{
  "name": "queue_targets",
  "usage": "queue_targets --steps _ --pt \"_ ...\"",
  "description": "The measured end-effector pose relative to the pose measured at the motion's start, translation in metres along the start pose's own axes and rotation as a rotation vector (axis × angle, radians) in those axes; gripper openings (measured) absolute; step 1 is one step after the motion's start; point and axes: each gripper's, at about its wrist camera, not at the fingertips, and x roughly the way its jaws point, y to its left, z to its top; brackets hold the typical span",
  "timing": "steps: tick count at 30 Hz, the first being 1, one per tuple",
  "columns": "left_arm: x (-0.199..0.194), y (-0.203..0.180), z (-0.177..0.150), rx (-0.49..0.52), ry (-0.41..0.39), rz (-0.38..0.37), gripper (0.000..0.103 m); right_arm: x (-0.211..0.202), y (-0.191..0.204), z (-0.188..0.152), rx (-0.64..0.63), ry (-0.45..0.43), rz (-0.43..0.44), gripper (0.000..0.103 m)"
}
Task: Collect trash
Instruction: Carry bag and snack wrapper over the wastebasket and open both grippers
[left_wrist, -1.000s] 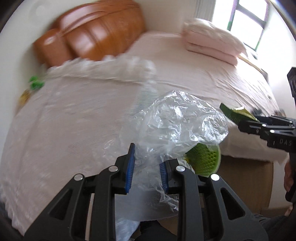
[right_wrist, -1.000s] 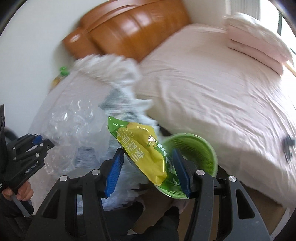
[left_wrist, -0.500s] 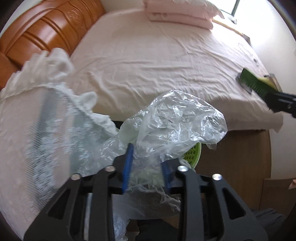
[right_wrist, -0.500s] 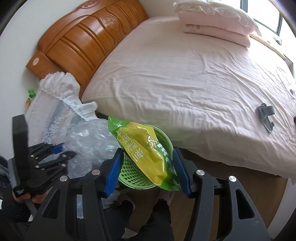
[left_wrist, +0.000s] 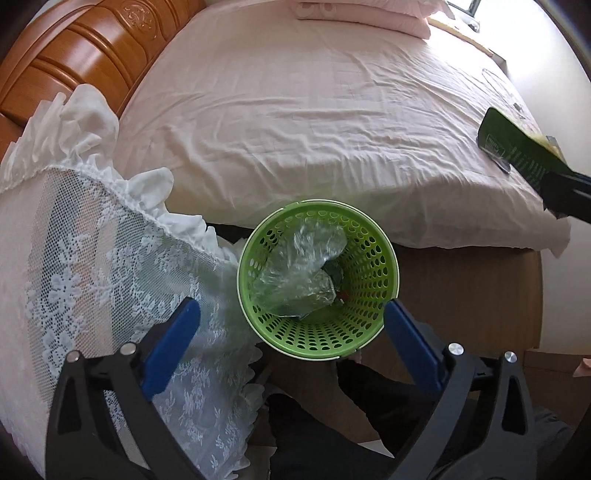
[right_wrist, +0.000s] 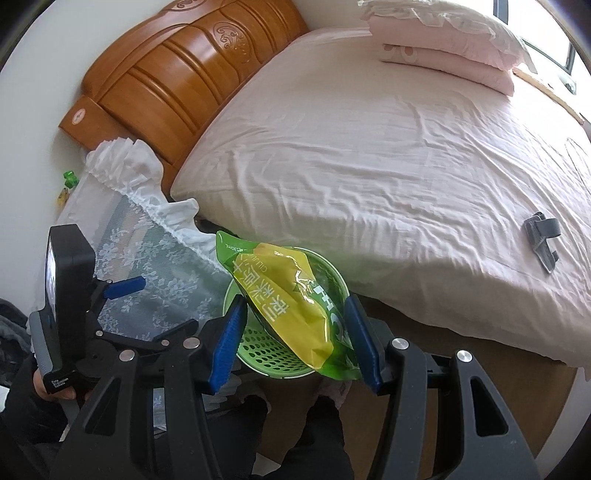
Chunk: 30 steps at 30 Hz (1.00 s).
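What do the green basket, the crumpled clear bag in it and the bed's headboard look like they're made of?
Green basket: likely moulded plastic, uniform colour, regular holes. Clear bag: thin plastic film, see-through, crinkled, glinting. Headboard: apparently varnished wood, orange-brown, glossy, carved.

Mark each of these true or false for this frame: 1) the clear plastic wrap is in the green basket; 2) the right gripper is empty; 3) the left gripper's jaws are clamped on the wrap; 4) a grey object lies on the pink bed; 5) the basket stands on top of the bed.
1) True. The clear plastic wrap lies inside the green basket.
2) False. The right gripper holds a yellow-green snack bag above the basket.
3) False. The left gripper has its jaws opening wide, nothing between them.
4) True. A grey object lies on the pink bed.
5) False. The basket stands below the bed's edge, beside a lace-covered stand.
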Motion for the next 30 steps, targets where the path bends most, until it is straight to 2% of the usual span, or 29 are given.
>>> queue_targets --steps 6,14,15,17,19,23,30 --pt "-0.016 0.014 -0.003 -0.022 -0.029 0.008 0.095 0.005 0.014 -0.003 -0.020 0.012 0.018 0.055" --pt "-0.064 0.051 -0.019 -0.135 -0.117 0.025 0.095 0.026 0.051 -0.001 -0.078 0.032 0.054 0.056" --pt "-0.072 0.057 -0.024 -0.152 -0.128 0.026 0.095 0.032 0.056 -0.002 -0.083 0.042 0.066 0.059" --pt "-0.083 0.066 -0.031 -0.168 -0.144 0.037 0.095 0.042 0.066 -0.004 -0.091 0.061 0.066 0.091" --pt "-0.092 0.074 -0.037 -0.175 -0.159 0.046 0.095 0.051 0.075 -0.006 -0.097 0.069 0.041 0.101" --pt "-0.107 0.088 -0.049 -0.206 -0.188 0.066 0.095 0.069 0.087 -0.008 -0.087 0.135 0.039 0.101" --pt "-0.123 0.113 -0.070 -0.253 -0.211 0.090 0.095 0.074 0.101 -0.011 -0.063 0.150 0.062 0.101"
